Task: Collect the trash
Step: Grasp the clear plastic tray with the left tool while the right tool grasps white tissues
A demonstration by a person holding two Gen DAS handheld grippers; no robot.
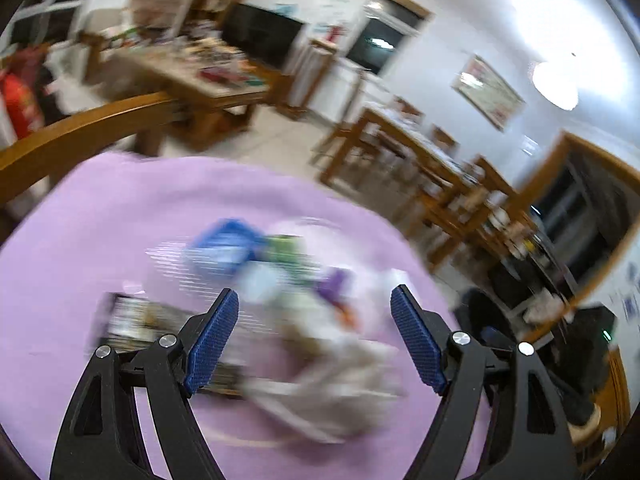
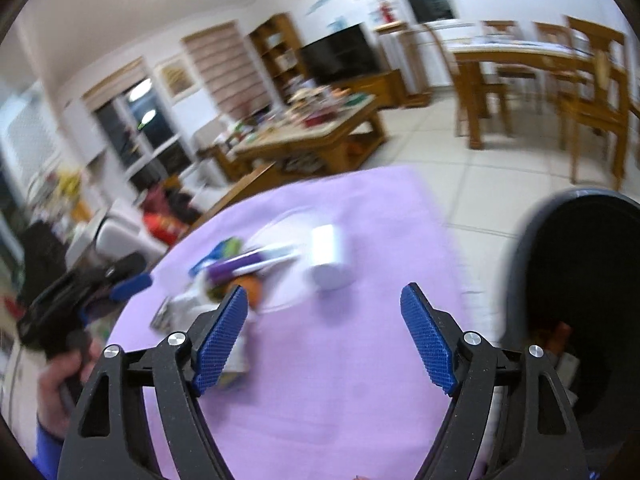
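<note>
Surveying largest first, I list a lilac cloth covering the table and filling the lower centre of both wrist views; it probably serves as the sorting surface for the rubbish.

Next, a dark bin at the right edge of the right wrist view, standing just beside the table's edge, mouth up, something orange and pale visible inside. I judge it sits there so collected pieces travel only a short way.

Then the trash pile, mid-cloth in the left wrist view and badly blurred: a blue packet, crumpled whitish paper, a dark printed wrapper at lower left. The right wrist view shows the same cluster at centre left, plus a white cup lying on its side by a clear plate.

Left gripper: jaws wide apart, the paper seen between them but, as far as blur allows, below them and not pinched. It holds nothing.

Right gripper: jaws equally wide, bare cloth between the pads, nothing held or touched.

A hand at the lower left of the right wrist view grips the other tool's handle.

Judgement: both tools are empty and ready for a pick.
</note>
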